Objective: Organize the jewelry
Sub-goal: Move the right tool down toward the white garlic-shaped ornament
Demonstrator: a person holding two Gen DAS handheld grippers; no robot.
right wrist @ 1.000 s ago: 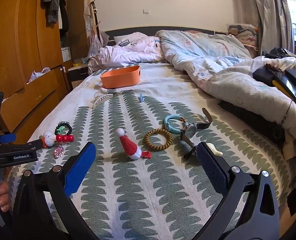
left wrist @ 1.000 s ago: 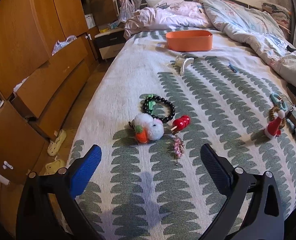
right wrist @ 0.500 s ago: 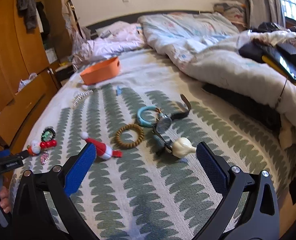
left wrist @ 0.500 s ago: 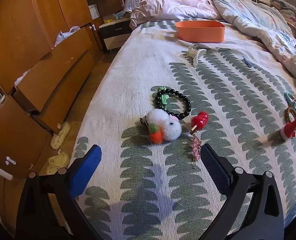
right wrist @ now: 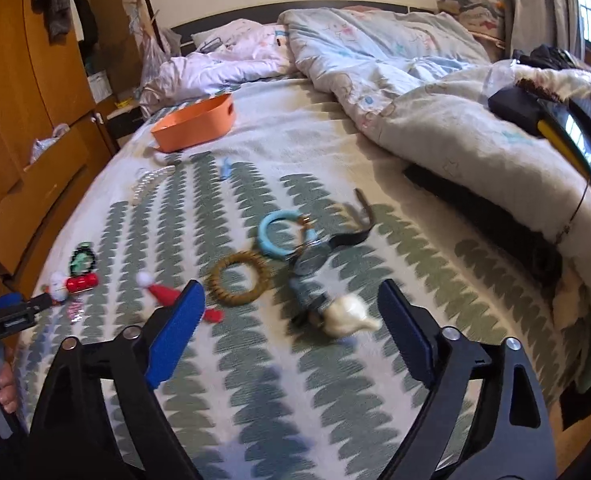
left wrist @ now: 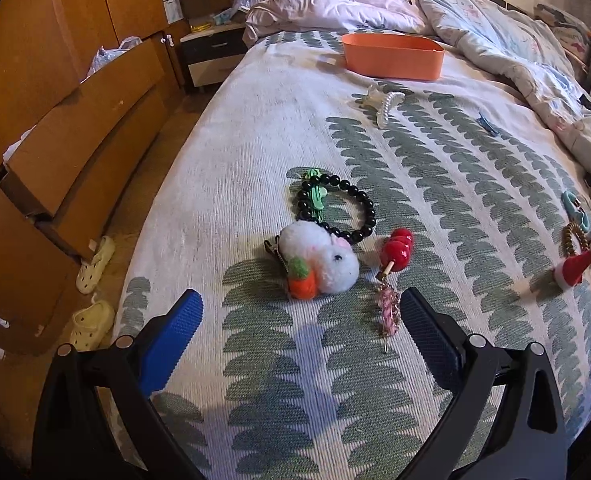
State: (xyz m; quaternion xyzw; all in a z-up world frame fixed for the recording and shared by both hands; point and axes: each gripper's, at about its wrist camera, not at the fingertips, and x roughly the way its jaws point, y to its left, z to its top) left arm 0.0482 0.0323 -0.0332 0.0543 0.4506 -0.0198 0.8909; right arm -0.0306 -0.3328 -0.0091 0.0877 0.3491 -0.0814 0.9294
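Jewelry lies scattered on the leaf-patterned bedspread (left wrist: 435, 168). Just beyond my open, empty left gripper (left wrist: 301, 320) lie a white fluffy rabbit clip (left wrist: 327, 258), a black bead bracelet (left wrist: 359, 208) with a green clip, a red berry hairpin (left wrist: 397, 250) and a pink tassel (left wrist: 389, 308). My right gripper (right wrist: 291, 312) hangs over a white shell clip (right wrist: 349, 316) and a watch (right wrist: 315, 264); its jaws are closing with nothing pressed between them. A brown ring bracelet (right wrist: 239, 278), a blue bangle (right wrist: 279, 234) and a Santa hat clip (right wrist: 167, 292) lie near it. An orange bin (left wrist: 391, 56) (right wrist: 195, 124) stands farther up the bed.
A crumpled duvet (right wrist: 435, 120) with dark items covers the bed's right side. Wooden drawers (left wrist: 75, 128) and slippers (left wrist: 95, 260) line the floor on the left. A pearl hair comb (left wrist: 387, 104) and a small blue clip (left wrist: 489, 124) lie before the bin.
Both grippers have moved closer over the bedspread, the left toward the rabbit clip group, the right toward the shell clip and watch. The right jaws have narrowed slightly.
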